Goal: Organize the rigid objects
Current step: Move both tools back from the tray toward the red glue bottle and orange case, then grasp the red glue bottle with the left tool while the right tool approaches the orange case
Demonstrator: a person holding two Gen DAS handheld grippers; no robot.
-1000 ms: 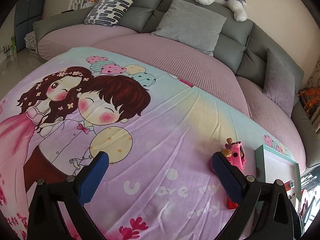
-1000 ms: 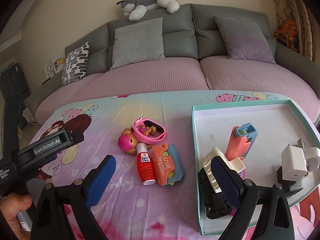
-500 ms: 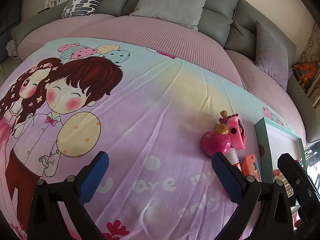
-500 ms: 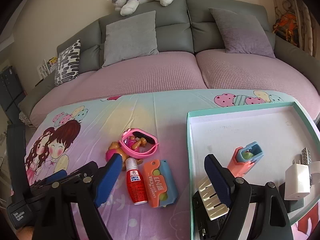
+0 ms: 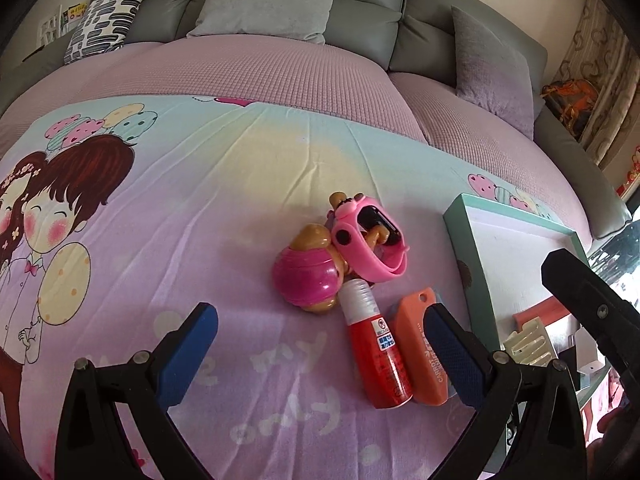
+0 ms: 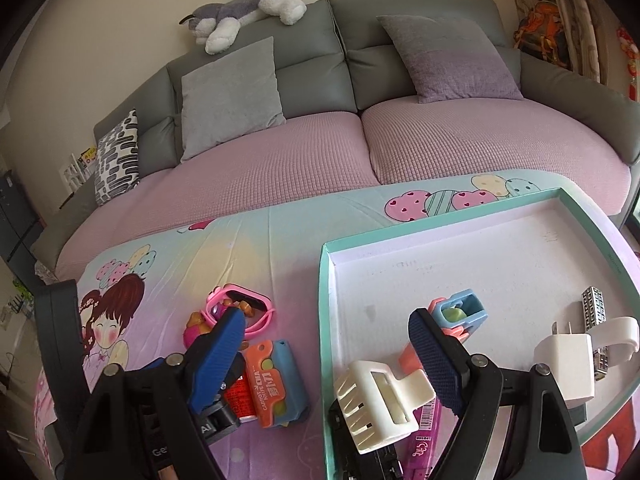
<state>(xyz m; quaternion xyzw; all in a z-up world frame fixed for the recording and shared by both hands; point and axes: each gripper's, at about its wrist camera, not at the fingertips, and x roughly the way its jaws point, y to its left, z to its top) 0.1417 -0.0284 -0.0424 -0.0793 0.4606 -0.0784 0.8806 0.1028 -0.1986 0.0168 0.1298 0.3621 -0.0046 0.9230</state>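
On the cartoon blanket lies a cluster: a pink round doll toy (image 5: 308, 276), a pink watch (image 5: 372, 240), a red bottle (image 5: 380, 356) and an orange carrot knife (image 5: 420, 344). My left gripper (image 5: 320, 344) hovers open over them, the bottle and knife just inside its right finger. My right gripper (image 6: 326, 344) is open too, straddling the teal tray's left rim (image 6: 326, 300). Its right finger is above a white claw clip (image 6: 380, 396); the carrot knife (image 6: 276, 380) lies by its left finger. The tray also holds an orange-blue toy (image 6: 456, 312) and a white charger (image 6: 568, 364).
A silver patterned piece (image 6: 598, 308), a pink pen (image 6: 420, 440) and a black item sit in the tray's near end. The right gripper's black arm (image 5: 592, 312) crosses over the tray. Behind stands the pink-covered sofa (image 6: 320, 152) with cushions and a plush dog (image 6: 244, 12).
My left gripper swung right and down toward the toy cluster, which now lies between its fingers. My right gripper shifted left over the tray's rim, its jaws a little narrower.
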